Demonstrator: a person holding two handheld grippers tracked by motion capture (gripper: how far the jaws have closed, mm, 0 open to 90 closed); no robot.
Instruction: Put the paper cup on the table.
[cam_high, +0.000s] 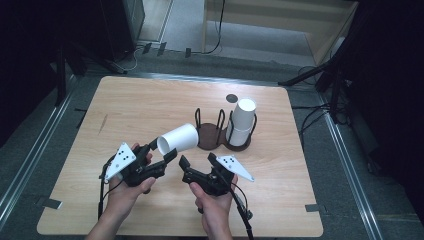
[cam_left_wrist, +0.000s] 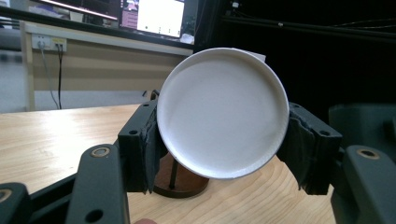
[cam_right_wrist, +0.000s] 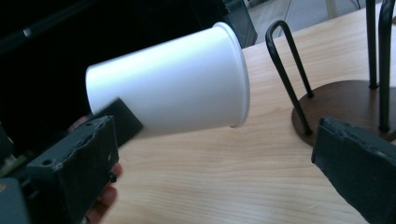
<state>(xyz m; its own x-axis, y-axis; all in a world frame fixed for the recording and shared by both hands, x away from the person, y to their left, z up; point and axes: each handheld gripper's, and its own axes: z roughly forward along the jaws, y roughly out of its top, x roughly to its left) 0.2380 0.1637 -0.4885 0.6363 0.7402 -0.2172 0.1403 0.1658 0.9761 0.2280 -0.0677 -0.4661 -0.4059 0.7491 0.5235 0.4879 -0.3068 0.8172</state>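
i have the left hand-held gripper (cam_high: 161, 154) pinching a white paper cup (cam_high: 177, 138) near its closed base, pads pressed on either side of the wall. in the left gripper view the round bottom of the cup faces the camera between the two black jaws, so the cup lies on its side in the air, just left of centre in the high view, mouth pointing right toward the holders. i judge it is held this way so the mouth can be steered to a holder.

the right hand-held gripper (cam_high: 197, 161) sits just right of it, lower centre of the frame, jaws spread wide with nothing between them; in the right gripper view the cup's rim hangs above and between the pads without touching either.

further out, at the centre of the wooden bench (cam_high: 125, 110), stands an empty wire cup holder (cam_high: 209, 129) on a dark round base, and touching it on the right a second holder (cam_high: 239, 131) carrying a stack of white cups (cam_high: 242, 120), upside down.

how many cups are in that stack i cannot tell. the inside of the held cup is hidden. my forearms are cut off at the bottom edge, and the room beyond the bench is mostly dark.
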